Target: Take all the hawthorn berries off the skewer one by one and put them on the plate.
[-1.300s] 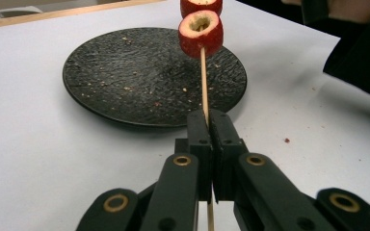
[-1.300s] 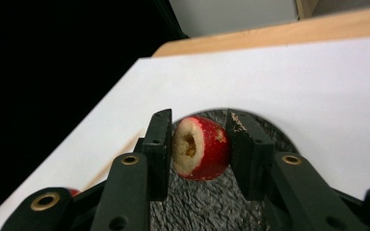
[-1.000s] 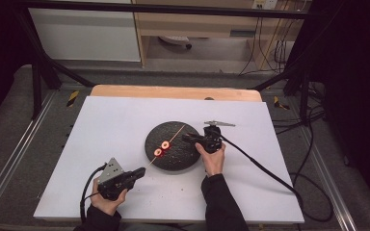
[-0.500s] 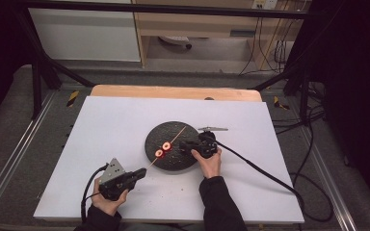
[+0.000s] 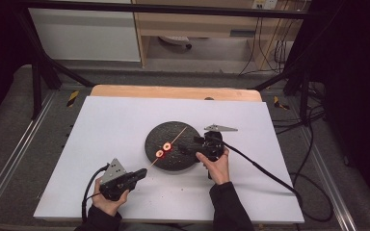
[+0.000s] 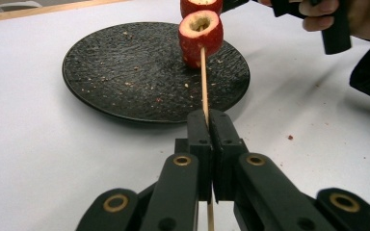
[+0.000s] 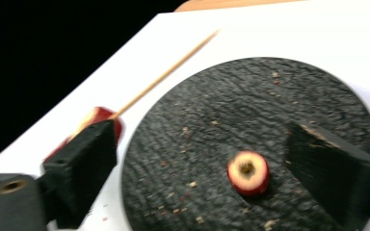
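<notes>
A thin wooden skewer (image 5: 178, 136) lies slanted across the black plate (image 5: 161, 134). My left gripper (image 5: 142, 174) is shut on its near end; in the left gripper view the jaws (image 6: 208, 120) pinch the skewer (image 6: 204, 82). It runs into a cored red fruit piece (image 6: 200, 38), and a second piece (image 6: 200, 6) sits right behind. From the plate's right side my right gripper (image 5: 187, 147) points in. Its jaws have just been opening and stand wide (image 7: 202, 139), with a cored red piece (image 7: 248, 172) between them, untouched.
The plate (image 6: 125, 72) rests on a white board (image 5: 101, 130) over a wooden table, crumbs scattered on it. Another red piece (image 7: 107, 115) peeks from behind my right gripper's left jaw beside the skewer (image 7: 168, 72). Cables trail off the right edge.
The right gripper slid left toward the fruit, then drew back right a little. The left gripper and the skewer have stayed put.
</notes>
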`<action>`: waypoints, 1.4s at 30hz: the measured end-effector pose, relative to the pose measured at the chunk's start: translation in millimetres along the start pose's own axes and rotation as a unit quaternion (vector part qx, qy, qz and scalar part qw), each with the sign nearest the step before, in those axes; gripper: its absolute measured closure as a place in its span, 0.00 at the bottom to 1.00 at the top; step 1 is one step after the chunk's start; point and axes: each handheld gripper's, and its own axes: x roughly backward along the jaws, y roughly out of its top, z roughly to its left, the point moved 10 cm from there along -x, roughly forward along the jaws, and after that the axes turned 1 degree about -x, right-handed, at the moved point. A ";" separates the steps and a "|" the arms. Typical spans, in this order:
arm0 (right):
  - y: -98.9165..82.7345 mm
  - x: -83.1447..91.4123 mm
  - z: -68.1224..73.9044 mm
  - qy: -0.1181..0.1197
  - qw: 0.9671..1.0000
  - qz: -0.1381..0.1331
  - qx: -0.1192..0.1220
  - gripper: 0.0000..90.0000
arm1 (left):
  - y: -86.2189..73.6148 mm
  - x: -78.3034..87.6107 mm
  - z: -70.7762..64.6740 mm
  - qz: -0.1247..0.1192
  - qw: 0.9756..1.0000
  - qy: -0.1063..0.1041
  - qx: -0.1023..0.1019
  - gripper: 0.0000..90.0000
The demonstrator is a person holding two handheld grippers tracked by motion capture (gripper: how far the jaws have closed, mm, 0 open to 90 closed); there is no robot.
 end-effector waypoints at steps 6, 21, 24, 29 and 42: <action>-4.8 4.5 15.4 0.019 1.000 -0.009 -0.008 0.07 | -0.4 -1.0 -1.1 0.002 1.000 0.000 -0.003 0.98; -4.5 -13.0 39.4 0.049 0.998 -0.026 -0.027 0.37 | 1.2 -2.9 -7.7 0.000 1.000 -0.004 -0.011 0.98; -7.4 -17.2 39.7 0.056 0.997 -0.020 -0.049 0.47 | 1.4 -3.1 -8.7 -0.001 1.000 -0.004 -0.013 0.98; -8.4 -17.1 43.2 0.072 0.995 -0.014 -0.066 0.64 | 0.6 -4.9 -9.8 0.001 1.000 -0.004 -0.013 0.98; -2.2 -13.4 43.8 0.077 0.994 -0.022 -0.073 0.68 | 2.6 -2.9 -10.4 -0.006 1.000 -0.004 -0.015 0.98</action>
